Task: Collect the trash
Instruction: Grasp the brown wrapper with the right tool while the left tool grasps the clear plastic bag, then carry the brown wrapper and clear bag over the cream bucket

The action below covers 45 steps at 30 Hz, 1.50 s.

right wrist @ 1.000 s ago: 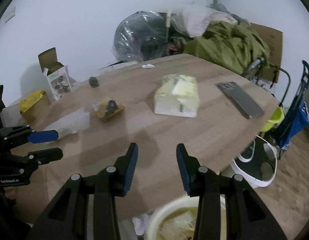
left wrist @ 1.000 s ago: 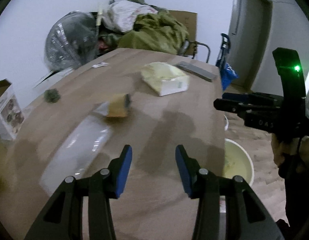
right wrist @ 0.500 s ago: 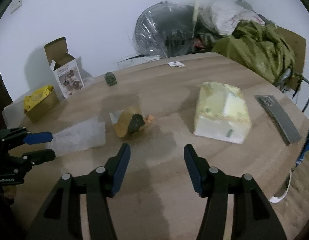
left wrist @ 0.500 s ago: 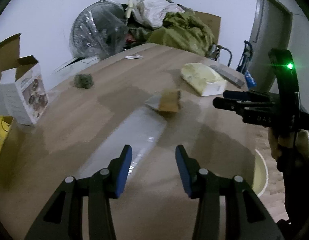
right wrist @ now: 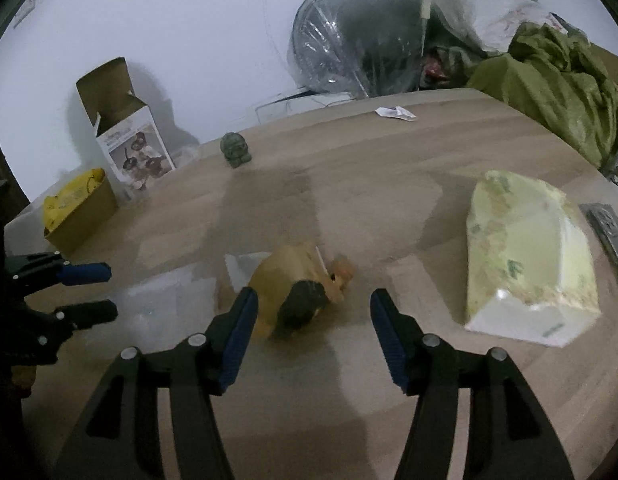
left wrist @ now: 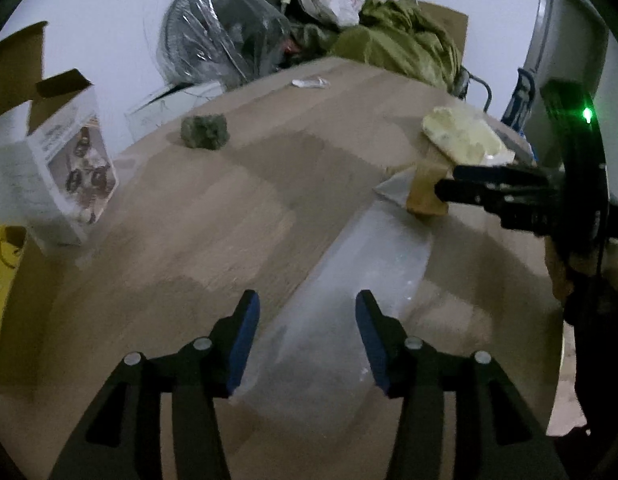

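A long clear plastic wrapper lies flat on the wooden table. My left gripper hovers over its near end, jaws opening, pads not touching it. A crumpled yellow-brown wrapper with a dark lump lies just ahead of my right gripper. Those jaws are opening too, and nothing is pressed between them. In the left wrist view the right gripper reaches in from the right beside that brown wrapper. The left gripper shows at the left edge of the right wrist view, over the clear wrapper.
A green crumpled wad and a white paper scrap lie farther back. A pale yellow tissue pack and a grey flat device are on the right. An open carton and a yellow bag stand on the left. A plastic-wrapped fan and green cloth rise behind.
Both grippers moved forward and down over the table, each closing in on its wrapper. Both pairs of jaws stand wider than before.
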### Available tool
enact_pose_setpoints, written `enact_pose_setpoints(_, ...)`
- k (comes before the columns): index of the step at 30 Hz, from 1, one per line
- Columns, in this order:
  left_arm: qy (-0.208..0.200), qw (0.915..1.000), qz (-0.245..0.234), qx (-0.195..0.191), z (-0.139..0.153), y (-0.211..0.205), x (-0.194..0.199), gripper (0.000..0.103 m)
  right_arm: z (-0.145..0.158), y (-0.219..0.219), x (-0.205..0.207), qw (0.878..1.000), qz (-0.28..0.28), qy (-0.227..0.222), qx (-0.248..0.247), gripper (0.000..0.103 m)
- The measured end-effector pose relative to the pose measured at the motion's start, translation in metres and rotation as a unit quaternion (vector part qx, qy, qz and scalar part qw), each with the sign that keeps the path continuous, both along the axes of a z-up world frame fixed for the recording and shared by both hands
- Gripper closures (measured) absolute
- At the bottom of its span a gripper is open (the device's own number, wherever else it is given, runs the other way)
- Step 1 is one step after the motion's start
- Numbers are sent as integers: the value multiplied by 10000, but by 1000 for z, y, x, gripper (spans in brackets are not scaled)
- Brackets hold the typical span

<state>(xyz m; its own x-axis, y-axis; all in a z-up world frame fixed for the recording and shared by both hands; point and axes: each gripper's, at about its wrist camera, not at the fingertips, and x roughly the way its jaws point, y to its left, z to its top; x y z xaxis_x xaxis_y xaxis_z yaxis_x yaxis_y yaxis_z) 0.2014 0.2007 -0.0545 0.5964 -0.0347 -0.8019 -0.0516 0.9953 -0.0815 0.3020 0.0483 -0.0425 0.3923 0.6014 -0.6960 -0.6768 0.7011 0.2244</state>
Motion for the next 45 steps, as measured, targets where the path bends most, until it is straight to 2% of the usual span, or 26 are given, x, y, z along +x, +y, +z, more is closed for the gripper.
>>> enact_pose_setpoints(5, 197, 9995, -146, -183, -10, 2, 9, 47, -4, 12, 11, 9999, 96, 58, 30, 46)
enact_pose_setpoints(9, 321, 9992, -226, -92, -15, 0, 13, 46, -10, 17, 16, 9998, 81, 129, -102, 46)
enact_pose_setpoints(13, 325, 9993, -194, -58, -16, -1, 11, 46, -11, 16, 21, 9997, 117, 226, -25, 47)
enact_pose_setpoints(15, 298, 9993, -216, 3, -16, -2, 10, 45, -12, 17, 21, 9995, 215, 214, -27, 59)
enact_pose_setpoints(16, 297, 9993, -215, 28, -17, -2, 9, 45, -12, 18, 21, 9994, 262, 211, -39, 61)
enact_pose_setpoints(18, 261, 9995, -185, 28, -18, -3, 8, 45, -13, 19, 19, 9991, 366, 183, -58, 77)
enact_pose_setpoints(19, 240, 9995, -179, 26, -19, -3, 7, 45, -13, 19, 18, 9991, 393, 166, -60, 80)
enact_pose_setpoints(21, 222, 9996, -154, 26, -20, -3, 6, 45, -10, 16, 14, 9989, 452, 109, -14, 85)
enact_pose_setpoints(26, 181, 9995, -181, 204, -20, -8, 6, 47, -3, 0, 4, 9986, 503, -1, 151, 88)
enact_pose_setpoints(31, 82, 9989, -214, 415, -17, -21, 1, 71, 1, -22, -4, 9987, 409, -58, 281, 90)
enact_pose_setpoints(34, 33, 9985, -251, 484, -15, -32, -1, 80, 3, -36, -11, 9988, 333, -77, 340, 90)
enact_pose_setpoints(37, -54, 9979, -289, 569, -11, -45, -4, 86, 5, -49, -19, 9988, 290, -124, 367, 90)
enact_pose_setpoints(45, -443, 9975, -218, 506, 5, -72, -19, 91, 12, -85, -47, 9982, 127, -255, 531, 90)
